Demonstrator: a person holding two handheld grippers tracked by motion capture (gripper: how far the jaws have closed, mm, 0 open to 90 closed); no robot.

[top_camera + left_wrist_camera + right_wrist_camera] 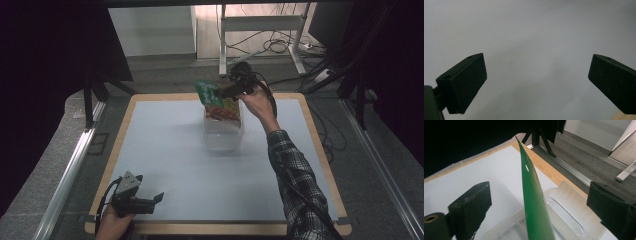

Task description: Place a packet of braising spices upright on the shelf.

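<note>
Between wide right gripper jaws — green packet, untouched, over clear tub; left gripper wide.

A flat green packet with a picture of red-brown food on its front stands up on its end inside a see-through plastic tub. The top of the packet sticks up over the rim. The tub sits on the table, near the middle of the far edge.
</note>
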